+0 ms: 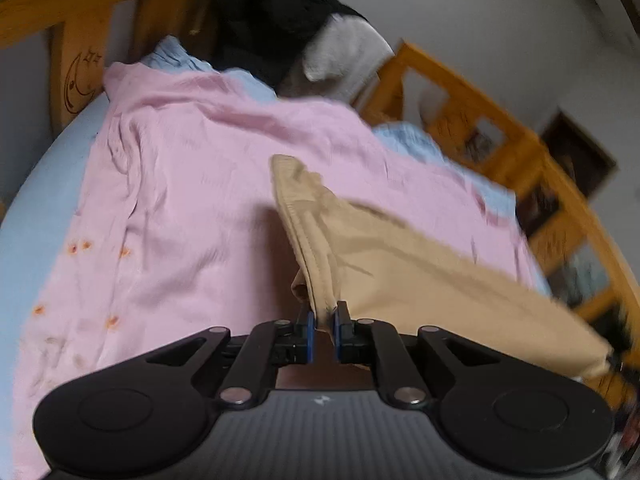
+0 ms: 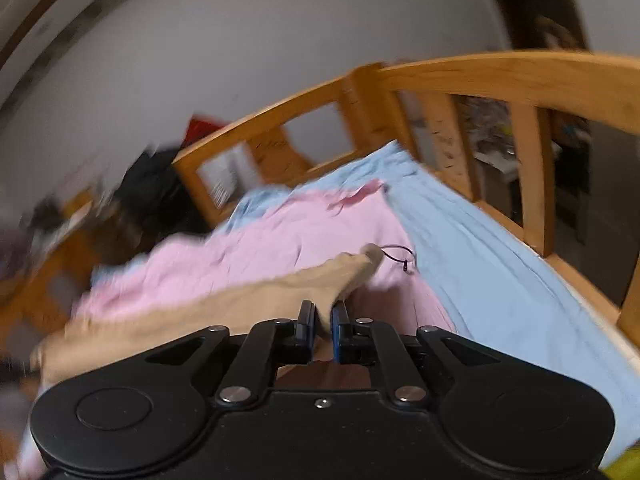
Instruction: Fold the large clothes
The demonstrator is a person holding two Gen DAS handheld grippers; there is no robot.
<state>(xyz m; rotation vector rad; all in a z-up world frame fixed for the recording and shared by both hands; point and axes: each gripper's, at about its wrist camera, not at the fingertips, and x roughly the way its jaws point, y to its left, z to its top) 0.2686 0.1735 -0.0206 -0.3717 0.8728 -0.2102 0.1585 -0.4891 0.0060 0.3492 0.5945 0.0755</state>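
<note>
A tan garment (image 1: 400, 268) hangs stretched in the air above a pink sheet (image 1: 192, 184) on the bed. My left gripper (image 1: 325, 318) is shut on one corner of the garment, at a ribbed band. My right gripper (image 2: 324, 316) is shut on the other end of the tan garment (image 2: 224, 308), which runs off to the left of that view. A thin black cord (image 2: 398, 254) dangles from the garment's far tip. Both views are blurred by motion.
A light blue sheet (image 2: 480, 256) covers the mattress under the pink sheet (image 2: 280, 248). A wooden bed rail (image 2: 500, 76) runs around the bed. A pile of black and white clothes (image 1: 288, 28) lies at the headboard (image 1: 76, 40).
</note>
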